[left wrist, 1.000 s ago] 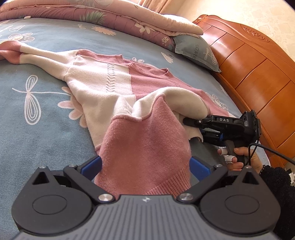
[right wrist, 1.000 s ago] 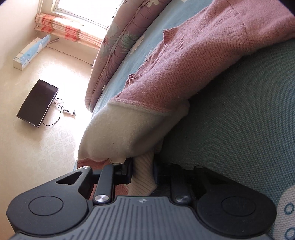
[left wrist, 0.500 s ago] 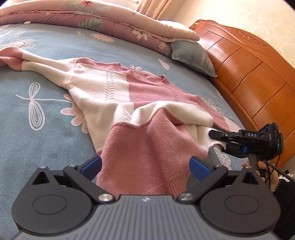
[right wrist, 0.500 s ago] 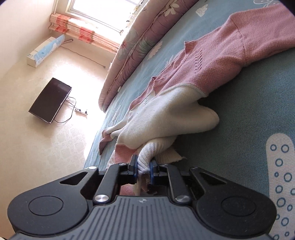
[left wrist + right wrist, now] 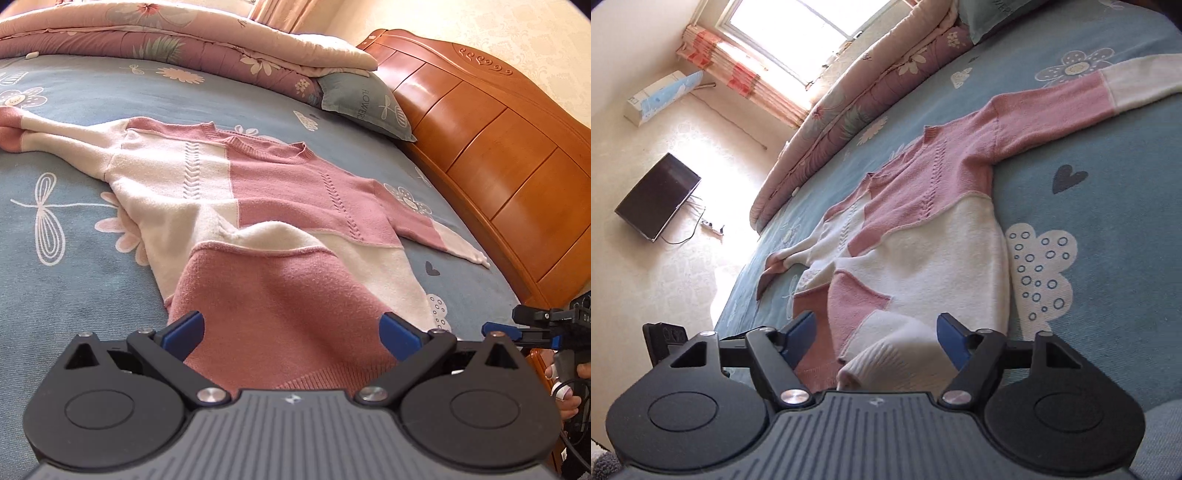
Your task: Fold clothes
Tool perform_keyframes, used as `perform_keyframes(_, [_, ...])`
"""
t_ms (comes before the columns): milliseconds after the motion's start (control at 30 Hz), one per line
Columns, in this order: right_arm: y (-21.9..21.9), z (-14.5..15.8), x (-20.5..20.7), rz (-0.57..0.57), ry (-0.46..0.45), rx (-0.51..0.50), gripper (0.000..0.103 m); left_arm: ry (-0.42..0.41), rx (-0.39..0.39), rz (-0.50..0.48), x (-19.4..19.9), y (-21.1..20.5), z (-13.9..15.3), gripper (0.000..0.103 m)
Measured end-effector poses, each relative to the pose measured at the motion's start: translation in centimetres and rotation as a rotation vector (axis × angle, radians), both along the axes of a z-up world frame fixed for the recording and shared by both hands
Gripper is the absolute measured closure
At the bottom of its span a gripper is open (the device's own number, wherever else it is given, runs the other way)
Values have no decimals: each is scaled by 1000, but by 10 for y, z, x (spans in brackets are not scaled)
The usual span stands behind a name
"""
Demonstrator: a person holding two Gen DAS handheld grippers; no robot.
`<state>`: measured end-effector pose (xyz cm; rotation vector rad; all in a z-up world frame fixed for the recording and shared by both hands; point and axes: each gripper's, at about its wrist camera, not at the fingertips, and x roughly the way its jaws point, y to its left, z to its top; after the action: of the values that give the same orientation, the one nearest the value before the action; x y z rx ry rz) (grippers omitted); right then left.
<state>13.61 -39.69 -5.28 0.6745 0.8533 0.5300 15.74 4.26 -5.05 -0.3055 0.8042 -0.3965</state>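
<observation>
A pink and cream knitted sweater (image 5: pixel 258 206) lies spread across the middle of a blue bedsheet (image 5: pixel 66 295) printed with flowers and dragonflies, its neckline toward the top of the left wrist view and its hem at the bottom. One sleeve (image 5: pixel 44 133) stretches to the upper left edge of that frame, the other (image 5: pixel 439 240) runs to the right and ends just short of the wooden headboard (image 5: pixel 498 155). The lower pink panel is rumpled, with a cream fold humped up across the middle of the garment. The left gripper (image 5: pixel 291 334) sits at the bottom centre of its own frame with its blue pads (image 5: pixel 184 330) spread wide, the pink hem lying between them but not pinched. In the right wrist view the right gripper (image 5: pixel 877 338) fills the bottom of the frame, its jaws opening; the cream ribbed corner of the hem (image 5: pixel 886 358) lies between the pads, clear of both. That same tool also shows at the right edge of the left wrist view, held by a hand (image 5: pixel 565 384). A folded floral quilt (image 5: pixel 166 40) and a grey pillow (image 5: pixel 365 103) lie along the top of the left wrist frame. In the right wrist view, a dark flat screen (image 5: pixel 657 197) hangs at the left and a bright window (image 5: pixel 798 33) is at the top.
</observation>
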Motion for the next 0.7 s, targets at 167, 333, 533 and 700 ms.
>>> perform_keyframes(167, [-11,-37,13,-101,154,14,17,-8,30,-26,-3,-9,4,2])
perform_keyframes(333, [-6,-66,23,-110,221,49,9,5,39,-24,-1,-9,5,2])
perform_keyframes(533, [0,-69,24,-131,170,90,0,49,-15,12,11,10,-1,2])
perform_keyframes(700, [8,-68,18,-113,103,54,0,118,-198,129,31,56,-20,2])
